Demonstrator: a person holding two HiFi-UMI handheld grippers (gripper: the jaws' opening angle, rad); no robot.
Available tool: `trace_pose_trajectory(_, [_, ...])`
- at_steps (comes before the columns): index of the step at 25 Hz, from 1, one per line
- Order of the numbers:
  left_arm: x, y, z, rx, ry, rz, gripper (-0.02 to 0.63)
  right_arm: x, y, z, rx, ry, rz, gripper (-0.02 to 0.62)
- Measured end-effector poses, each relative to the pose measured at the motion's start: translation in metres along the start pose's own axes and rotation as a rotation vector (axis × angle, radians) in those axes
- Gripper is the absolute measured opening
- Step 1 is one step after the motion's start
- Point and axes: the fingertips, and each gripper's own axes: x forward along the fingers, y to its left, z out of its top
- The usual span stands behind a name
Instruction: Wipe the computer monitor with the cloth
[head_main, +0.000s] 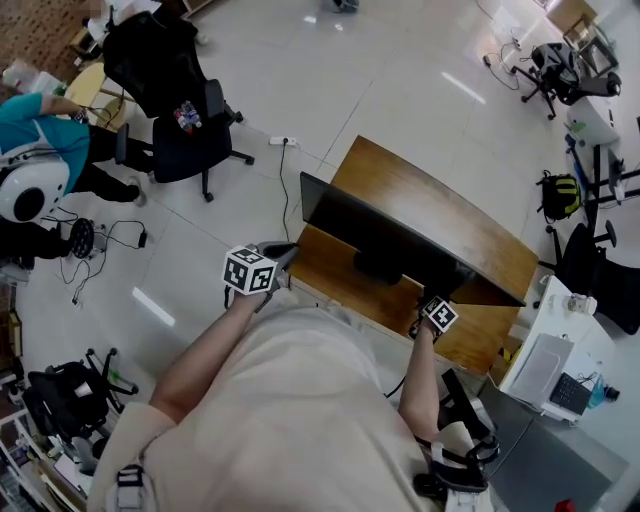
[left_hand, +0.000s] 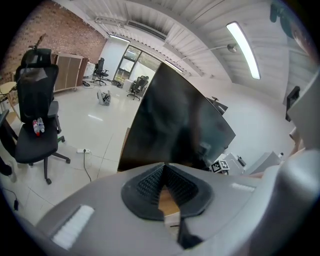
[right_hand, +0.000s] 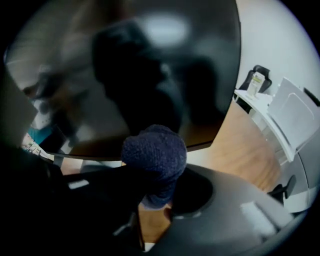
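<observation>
The right gripper (head_main: 434, 310) (right_hand: 157, 199) is clamped on a dark blue knitted cloth (right_hand: 155, 154), which bulges out as a rounded wad above the two jaws. In the right gripper view the wad lies in front of the lower edge of the monitor (right_hand: 125, 65); whether the cloth touches the screen cannot be told. In the head view this gripper sits at the lower right of the monitor (head_main: 400, 240), just beside its bottom edge.

The left gripper (head_main: 272, 256) (left_hand: 164, 172) has its jaws together, the ribbed pads (left_hand: 150, 182) meeting at their tips, with nothing between them. It sits just beside the lower left corner of the monitor (left_hand: 175, 120) and points at the screen.

The monitor stands upright on a wooden desk (head_main: 440, 205) (right_hand: 245, 150), resting on a dark base (head_main: 378, 268). Its screen is dark and faces the person, showing only dim reflections.

On the pale tiled floor (head_main: 390, 90) beyond the desk stands a black office chair (head_main: 190, 130) (left_hand: 32, 120), and near it lies a white power strip (head_main: 283, 141) (left_hand: 82, 150) with a cable. A second person in a teal top (head_main: 40, 140) is at the left edge of the head view. A white side table (head_main: 545, 370) (right_hand: 285, 125) stands to the right of the desk.
</observation>
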Motion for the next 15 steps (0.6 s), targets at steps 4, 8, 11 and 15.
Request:
trace_pose_trajectory(4, [-0.012, 0.015, -0.001, -0.011, -0.003, 0.001, 0.005, -0.001, 0.032, -0.005, -0.003, 0.020, 0.039, 0.110])
trace_pose_trajectory(8, [-0.023, 0.028, -0.001, -0.030, -0.011, -0.001, 0.005, -0.001, 0.056, -0.006, -0.073, 0.021, 0.047, 0.110])
trace_pose_trajectory(11, [-0.029, 0.036, 0.002, -0.040, -0.021, -0.003, 0.005, -0.003, 0.080, -0.010, -0.080, 0.041, 0.073, 0.110])
trace_pose_trajectory(15, [-0.032, 0.046, 0.003, -0.045, -0.022, -0.012, 0.005, -0.004, 0.109, -0.014, -0.115, 0.053, 0.097, 0.110])
